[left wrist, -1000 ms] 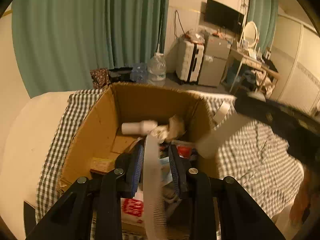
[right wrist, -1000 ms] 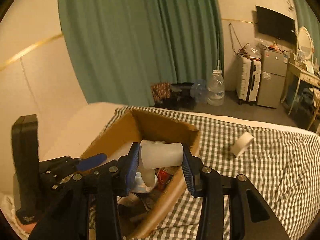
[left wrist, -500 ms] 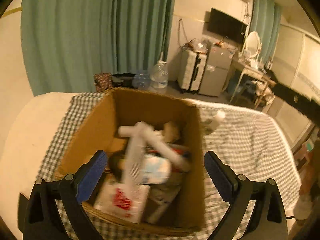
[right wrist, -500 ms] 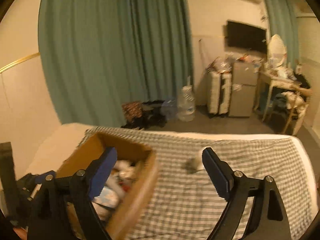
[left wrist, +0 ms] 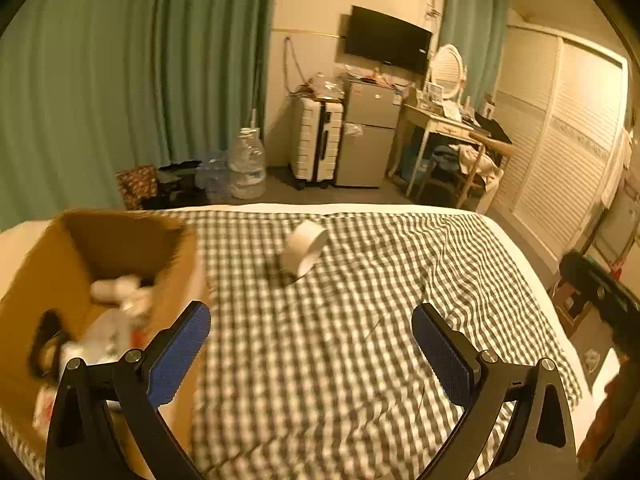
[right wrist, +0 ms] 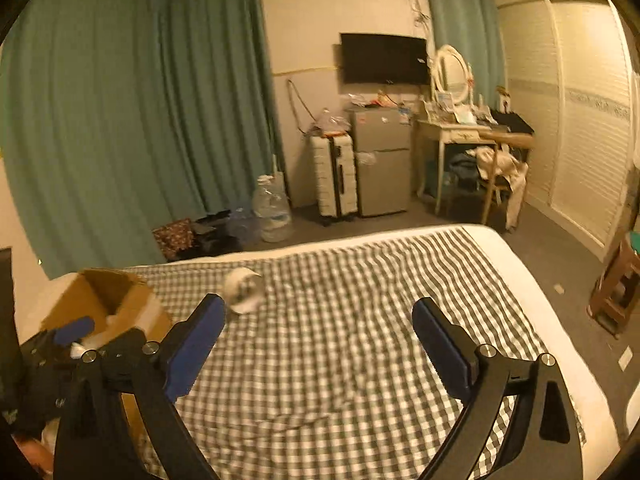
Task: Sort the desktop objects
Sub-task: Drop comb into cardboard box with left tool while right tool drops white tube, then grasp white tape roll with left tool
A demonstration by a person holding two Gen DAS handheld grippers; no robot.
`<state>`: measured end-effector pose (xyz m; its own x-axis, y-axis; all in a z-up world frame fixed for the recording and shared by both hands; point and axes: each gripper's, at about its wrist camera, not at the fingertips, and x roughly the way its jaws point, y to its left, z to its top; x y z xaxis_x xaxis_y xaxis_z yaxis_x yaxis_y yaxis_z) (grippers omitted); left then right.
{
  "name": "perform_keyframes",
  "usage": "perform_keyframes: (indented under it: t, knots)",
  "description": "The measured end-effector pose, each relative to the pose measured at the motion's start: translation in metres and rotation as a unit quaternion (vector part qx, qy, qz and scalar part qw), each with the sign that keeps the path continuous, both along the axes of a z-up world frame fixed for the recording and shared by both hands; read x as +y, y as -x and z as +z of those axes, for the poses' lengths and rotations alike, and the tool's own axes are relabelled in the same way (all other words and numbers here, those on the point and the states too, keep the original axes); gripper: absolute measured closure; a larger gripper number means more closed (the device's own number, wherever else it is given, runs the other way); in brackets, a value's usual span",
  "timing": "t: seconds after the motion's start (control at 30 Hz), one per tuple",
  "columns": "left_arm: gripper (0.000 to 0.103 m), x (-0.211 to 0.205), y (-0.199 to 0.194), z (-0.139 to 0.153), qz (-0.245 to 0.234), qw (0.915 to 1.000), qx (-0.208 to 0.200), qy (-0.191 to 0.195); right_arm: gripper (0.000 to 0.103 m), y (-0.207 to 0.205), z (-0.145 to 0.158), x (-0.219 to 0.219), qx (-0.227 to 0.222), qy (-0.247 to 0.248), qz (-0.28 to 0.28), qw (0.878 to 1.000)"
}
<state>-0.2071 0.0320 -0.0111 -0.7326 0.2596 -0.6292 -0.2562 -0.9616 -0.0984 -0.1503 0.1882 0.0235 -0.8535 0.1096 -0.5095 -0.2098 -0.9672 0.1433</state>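
Observation:
A white tape roll (left wrist: 304,247) lies on its side on the checked cloth (left wrist: 360,320); it also shows blurred in the right wrist view (right wrist: 241,290). A brown cardboard box (left wrist: 48,264) holding several small items stands at the left; it also shows in the right wrist view (right wrist: 104,300). My left gripper (left wrist: 310,350) is open and empty, above the cloth, right of the box and short of the roll. My right gripper (right wrist: 318,342) is open and empty over the cloth, the roll just beyond its left finger. The left gripper (right wrist: 74,326) shows at the right wrist view's left edge.
The cloth covers a white bed (right wrist: 552,320) whose right edge drops to the floor. Beyond it stand green curtains (left wrist: 120,80), a water jug (left wrist: 248,168), a white suitcase (left wrist: 316,148), a small fridge (left wrist: 370,136), a desk (left wrist: 448,124) and a wooden stool (right wrist: 618,284).
Both grippers opened and let their items drop into the box. Both then swung right, away from the box, toward the tape roll on the cloth.

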Motion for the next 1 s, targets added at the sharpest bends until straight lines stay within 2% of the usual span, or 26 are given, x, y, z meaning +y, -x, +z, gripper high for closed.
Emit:
perform_keyframes:
  t: [0.1, 0.3, 0.5, 0.6, 0.67, 0.7, 0.73, 0.83, 0.93, 1.0]
  knots:
    - [0.000, 0.023, 0.028, -0.016, -0.027, 0.9996, 0.006, -0.001, 0.008, 0.015, -0.027, 0.026, -0.016, 0.031, -0.006, 0.999]
    - [0.000, 0.049, 0.112, -0.059, -0.025, 0.9990, 0.005, 0.038, 0.008, 0.061, -0.081, 0.064, -0.053, 0.060, -0.010, 0.997]
    - [0.000, 0.056, 0.196, -0.106, 0.003, 0.9979, -0.028, 0.059, 0.008, 0.092, -0.123, 0.091, -0.084, 0.077, -0.017, 0.993]
    - [0.001, 0.057, 0.216, -0.122, 0.002, 0.9971, -0.052, 0.056, 0.008, 0.097, -0.137, 0.093, -0.091, 0.084, -0.017, 0.992]
    - [0.019, 0.056, 0.218, -0.127, -0.008, 0.9977, -0.055, 0.038, 0.008, 0.100, -0.142, 0.089, -0.096, 0.082, -0.016, 0.992]
    - [0.056, 0.055, 0.217, -0.129, -0.006, 0.9976, -0.058, 0.038, 0.008, 0.102, -0.143, 0.088, -0.101, 0.080, -0.016, 0.992]
    - [0.075, 0.055, 0.217, -0.132, 0.000, 0.9966, -0.070, 0.043, 0.008, 0.102, -0.144, 0.089, -0.102, 0.078, -0.017, 0.992]
    - [0.075, 0.051, 0.198, -0.131, 0.016, 0.9950, -0.087, 0.046, 0.008, 0.097, -0.133, 0.082, -0.094, 0.078, -0.016, 0.992]
    - [0.076, 0.043, 0.157, -0.107, 0.018, 0.9969, -0.066, 0.038, 0.008, 0.081, -0.113, 0.064, -0.082, 0.061, -0.012, 0.995]
    - [0.080, 0.042, 0.129, -0.087, 0.018, 0.9971, -0.052, 0.052, 0.008, 0.069, -0.102, 0.054, -0.077, 0.052, -0.009, 0.996]
